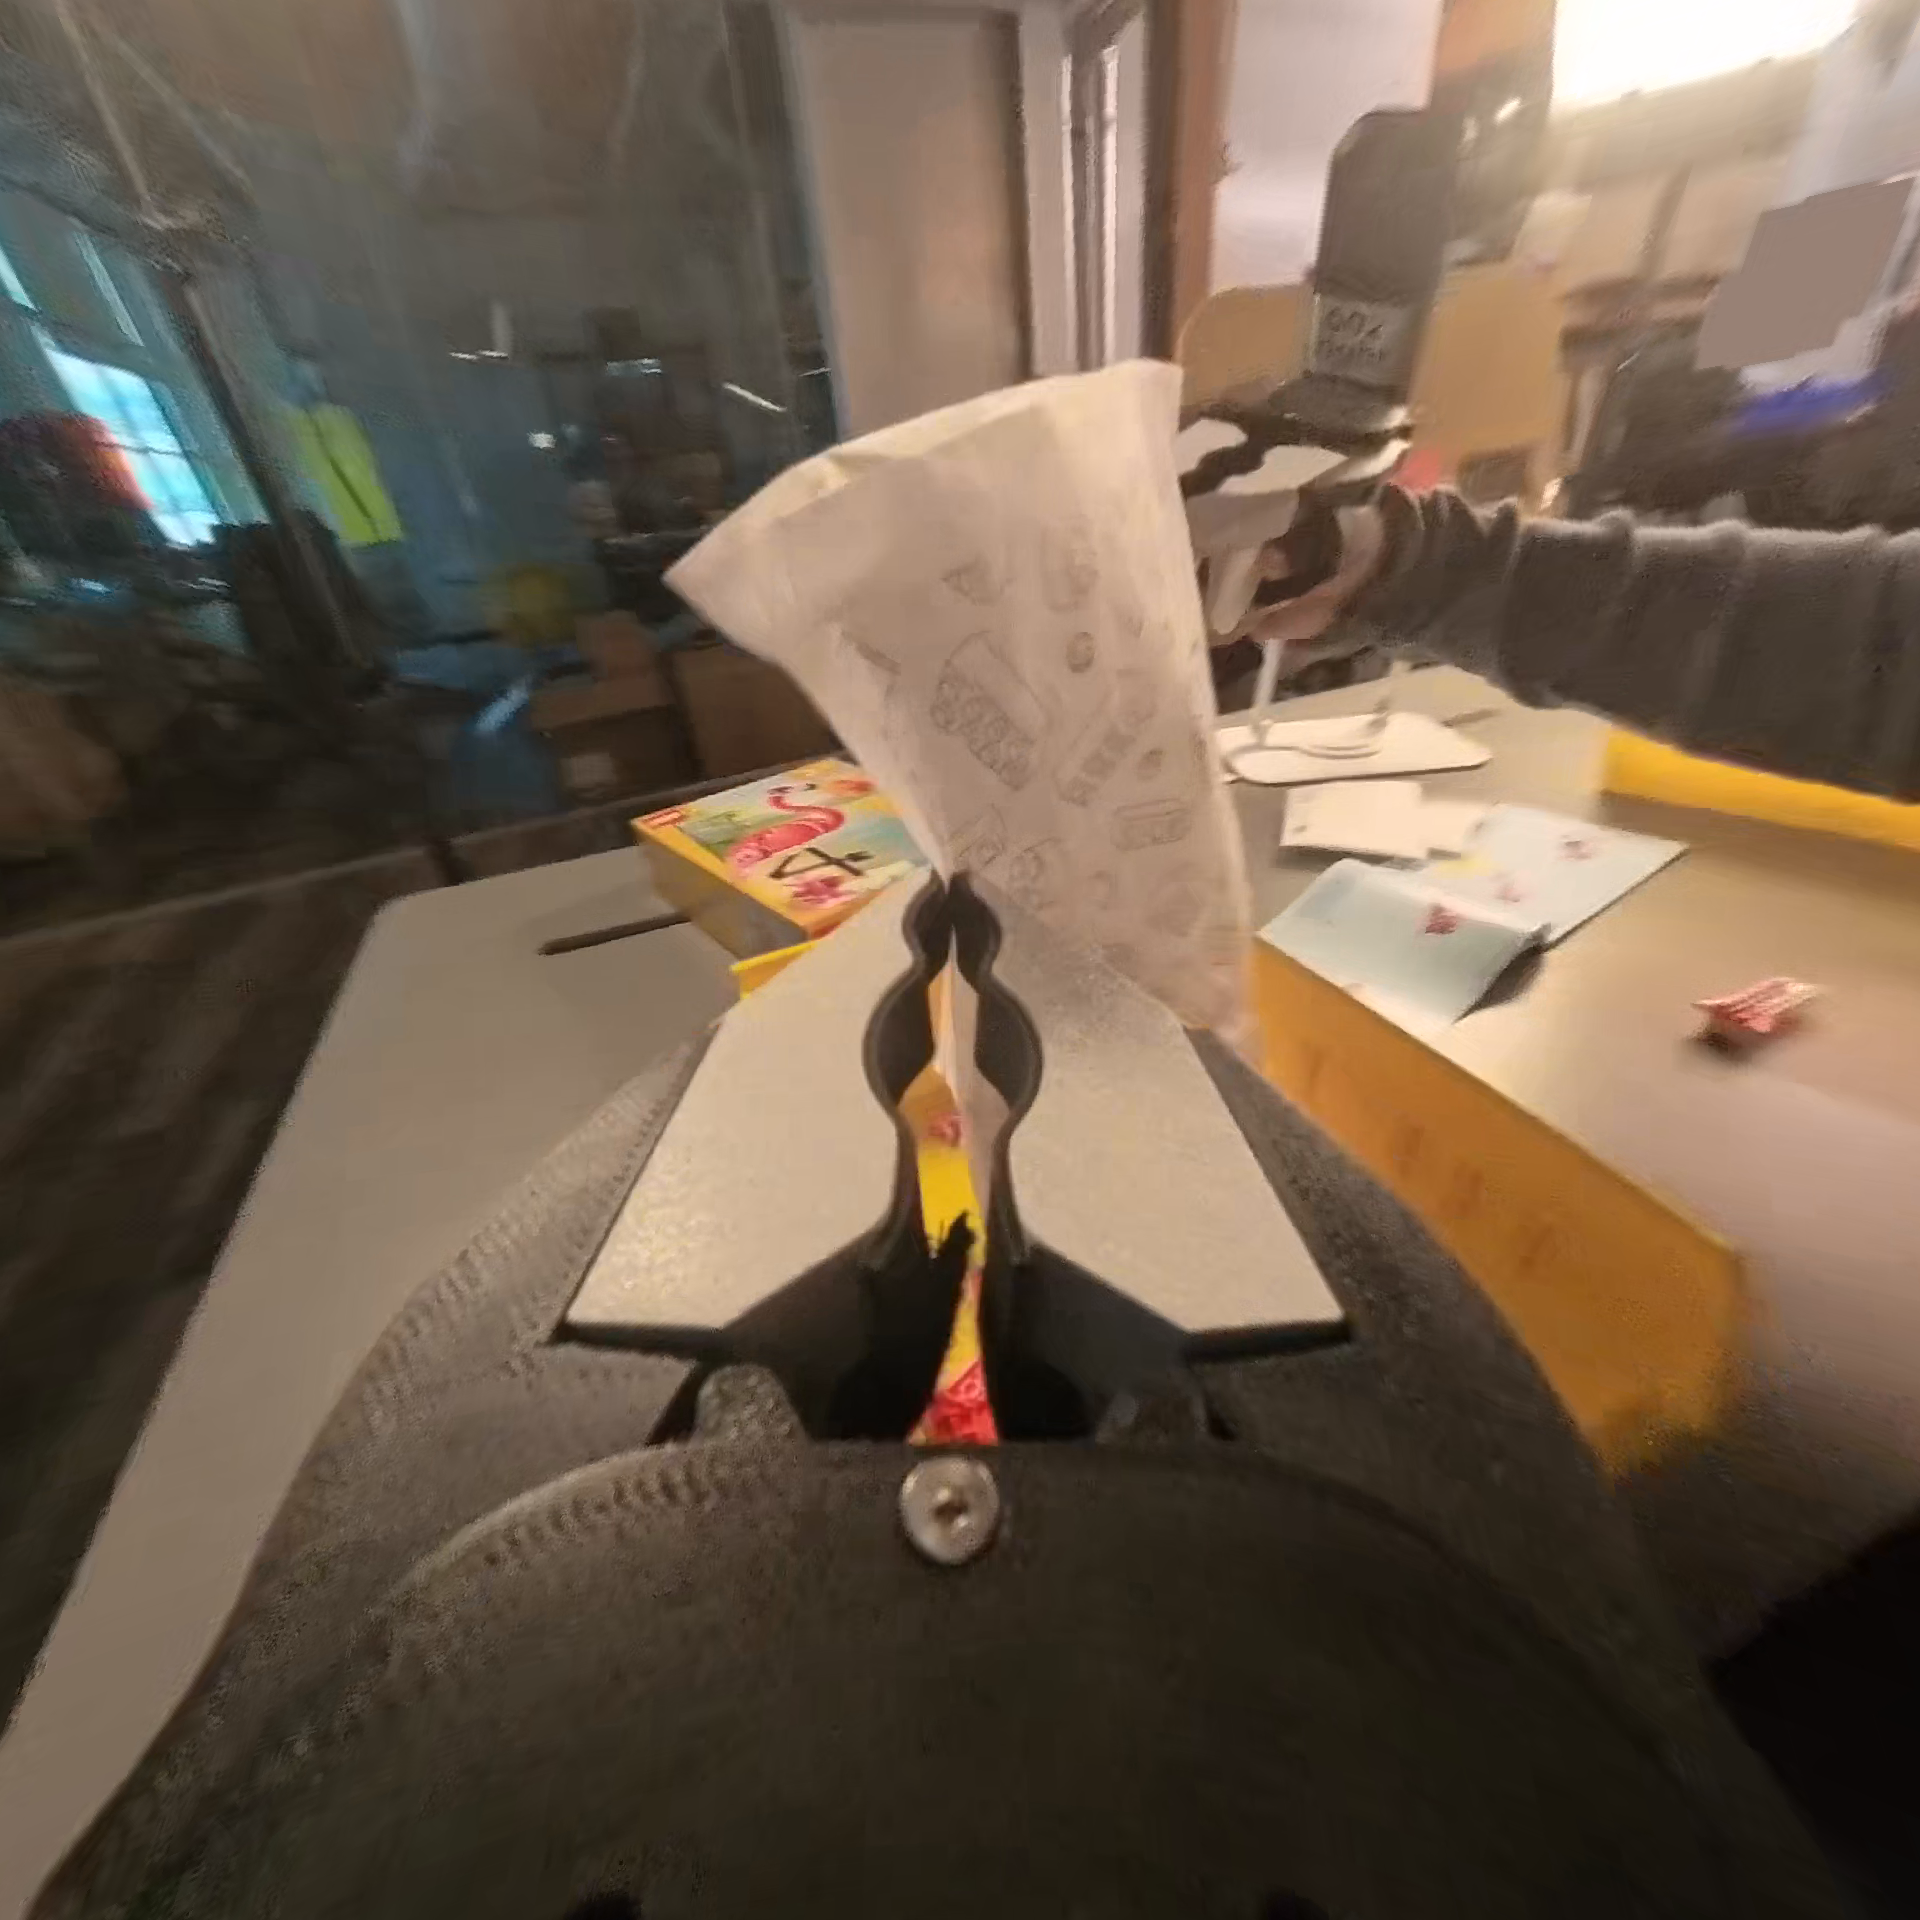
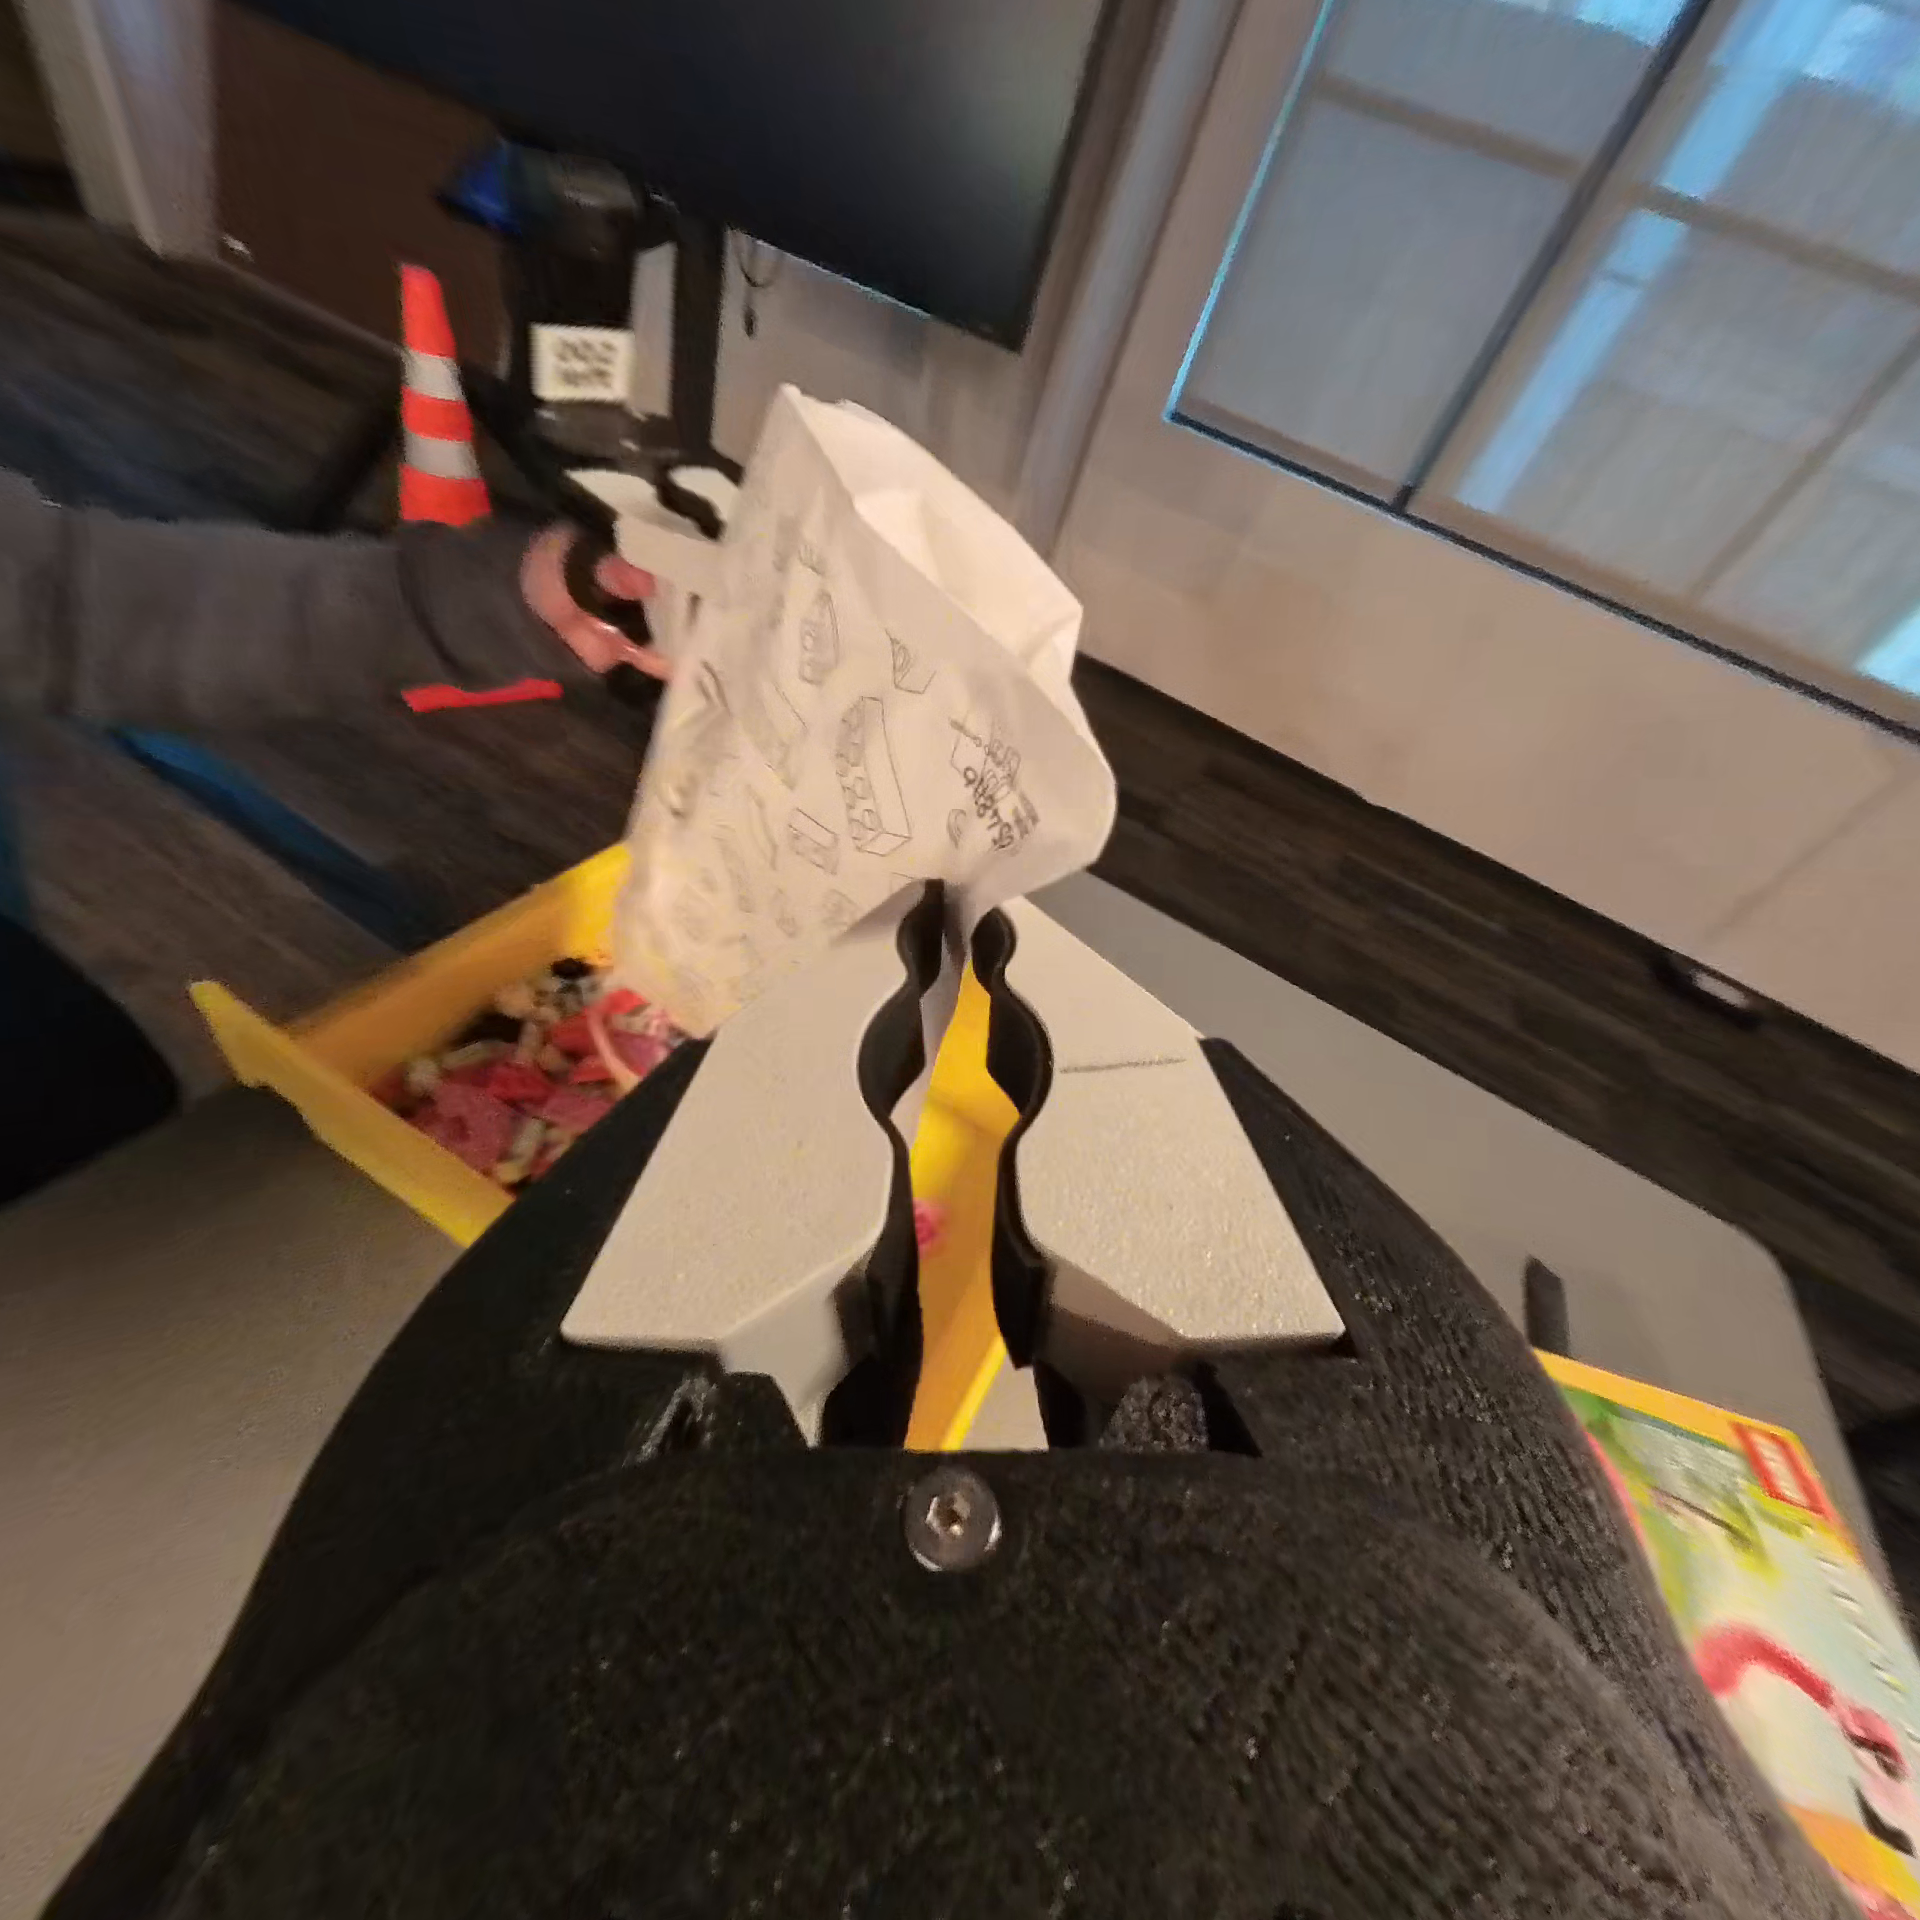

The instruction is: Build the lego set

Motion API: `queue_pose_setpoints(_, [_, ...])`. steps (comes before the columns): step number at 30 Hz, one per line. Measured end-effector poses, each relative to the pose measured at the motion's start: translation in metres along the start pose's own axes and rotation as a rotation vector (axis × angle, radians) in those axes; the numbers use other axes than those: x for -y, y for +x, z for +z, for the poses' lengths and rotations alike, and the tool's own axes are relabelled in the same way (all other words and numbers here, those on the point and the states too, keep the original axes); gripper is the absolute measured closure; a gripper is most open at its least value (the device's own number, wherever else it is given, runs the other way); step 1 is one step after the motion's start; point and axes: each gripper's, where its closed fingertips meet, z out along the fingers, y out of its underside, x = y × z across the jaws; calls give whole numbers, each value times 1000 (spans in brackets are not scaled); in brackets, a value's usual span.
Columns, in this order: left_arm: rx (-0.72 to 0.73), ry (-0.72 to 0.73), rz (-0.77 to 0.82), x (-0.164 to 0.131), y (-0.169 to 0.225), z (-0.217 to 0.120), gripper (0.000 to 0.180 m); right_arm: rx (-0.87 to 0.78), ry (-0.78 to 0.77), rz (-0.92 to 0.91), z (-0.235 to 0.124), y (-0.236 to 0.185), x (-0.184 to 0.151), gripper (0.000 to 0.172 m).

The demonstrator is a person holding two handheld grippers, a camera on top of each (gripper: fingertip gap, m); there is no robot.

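Grey table (image 1: 312, 1091) fills the foreground, with a dark floor and a window wall behind it. Above the table, the left gripper (image 1: 954, 894) has its black wavy fingertips closed tight on the bottom edge of a white paper bag (image 1: 997, 665) printed with line drawings of bricks. The right gripper (image 2: 951, 914) pinches another corner of the same bag (image 2: 862, 748), so the bag hangs in the air between the two. Below the bag, a yellow tray (image 2: 312, 1081) near the table's edge holds a heap of pink, red and white bricks (image 2: 509, 1091). A yellow box with a flamingo picture (image 1: 769, 842) lies toward the far edge. An open booklet (image 1: 1475, 914) and a small red wrapper (image 1: 1756, 1008) lie on the table beyond the tray.
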Motion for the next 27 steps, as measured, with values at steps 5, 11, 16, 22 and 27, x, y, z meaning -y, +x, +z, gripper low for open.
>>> queue_pose_setpoints(5, [189, -57, 149, -2, 0, -10, 180, -71, -13, -35, 3, 6, -7, 168])
queue_pose_setpoints(11, [262, -106, 212, -2, 5, -11, 180, -105, -48, -76, 13, 0, -12, 169])
queue_pose_setpoints(16, [186, -117, 138, -4, 20, -7, 180, -70, -40, -45, 16, -13, -7, 169])
queue_pose_setpoints(22, [167, -100, 23, -9, 24, -14, 180, -68, -86, 36, 11, -13, 2, 169])
queue_pose_setpoints(27, [276, -144, 45, -18, 9, -23, 180, -62, -158, 52, 9, -12, 1, 169])
